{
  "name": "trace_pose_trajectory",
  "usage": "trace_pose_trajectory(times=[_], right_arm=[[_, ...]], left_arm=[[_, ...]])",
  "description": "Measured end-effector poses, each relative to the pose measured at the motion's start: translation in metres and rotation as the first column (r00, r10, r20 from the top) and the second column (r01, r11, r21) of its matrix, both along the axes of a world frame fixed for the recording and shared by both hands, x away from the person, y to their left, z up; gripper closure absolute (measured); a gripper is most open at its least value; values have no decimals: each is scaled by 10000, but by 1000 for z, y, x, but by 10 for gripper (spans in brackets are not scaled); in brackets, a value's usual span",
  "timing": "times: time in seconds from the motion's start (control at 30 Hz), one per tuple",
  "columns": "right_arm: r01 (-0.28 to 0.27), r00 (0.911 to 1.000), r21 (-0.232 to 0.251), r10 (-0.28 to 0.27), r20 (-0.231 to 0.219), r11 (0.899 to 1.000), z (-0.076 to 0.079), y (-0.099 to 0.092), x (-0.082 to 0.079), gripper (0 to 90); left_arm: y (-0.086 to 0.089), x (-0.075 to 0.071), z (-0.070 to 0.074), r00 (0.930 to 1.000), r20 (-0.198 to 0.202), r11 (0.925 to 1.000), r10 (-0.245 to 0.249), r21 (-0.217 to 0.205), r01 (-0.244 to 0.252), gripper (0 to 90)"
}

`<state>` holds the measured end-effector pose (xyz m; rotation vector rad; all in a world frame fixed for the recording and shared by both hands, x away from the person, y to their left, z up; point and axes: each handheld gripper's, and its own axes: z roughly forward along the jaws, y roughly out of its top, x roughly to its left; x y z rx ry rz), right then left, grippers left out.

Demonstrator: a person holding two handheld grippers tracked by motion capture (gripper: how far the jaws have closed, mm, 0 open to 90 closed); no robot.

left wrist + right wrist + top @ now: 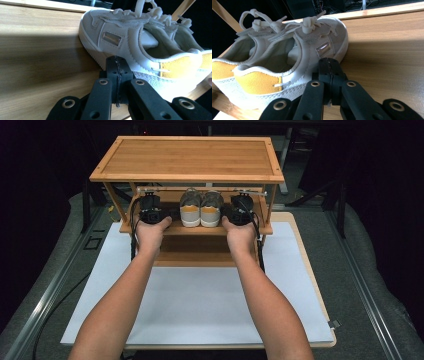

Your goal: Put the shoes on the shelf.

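- Left tongs (150,213) are sitting with jaws pressed together, nothing between them, tips lying just beside the outer side of the left shoe (190,209); touching or not is hard to tell.
- Right tongs (242,209) are likewise sitting closed on nothing, tips close against the outer side of the right shoe (211,209).
- Both shoes are standing side by side on the middle shelf (172,228) of the wooden rack (187,157), heels with yellow patches facing the person.
- Rack is standing on the white desk (200,305), at its far end.
- Left hand (152,232) and right hand (240,236) are gripping the tongs at the shelf's front edge, covering most of each body.
- Top board is hiding the toes and laces in the high view.
- Left gripper view is cutting off the far shoe (197,50) at the right edge; the near shoe (130,42) is partly behind the jaws.
- Right gripper view is showing the near shoe (294,57) with its sole partly hidden by the jaws; the far one (229,57) is running off the left edge.
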<state>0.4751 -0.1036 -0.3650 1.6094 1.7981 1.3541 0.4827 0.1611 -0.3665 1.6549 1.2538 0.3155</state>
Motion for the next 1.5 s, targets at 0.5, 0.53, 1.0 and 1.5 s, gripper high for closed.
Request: trace_pose_trajectory(times=[0.5,0.53,1.0,1.5], right_arm=[[-29,10000,-21,29,-33,10000,-2,1,4,900],[-35,10000,-15,35,-23,10000,-2,1,4,900],[115,9999,-86,-114,48,9999,-2,1,3,895],[-144,9994,-10,144,302,9999,1,-4,-21,857]], left_arm=[[1,5,-4,10000,-33,9998,-9,-186,9,900],[2,5,-4,10000,-31,9998,-39,-185,38,900],[6,6,-5,9996,-231,9983,-175,-561,162,898],[18,-17,-5,9996,93,9943,-281,-1029,289,896]])
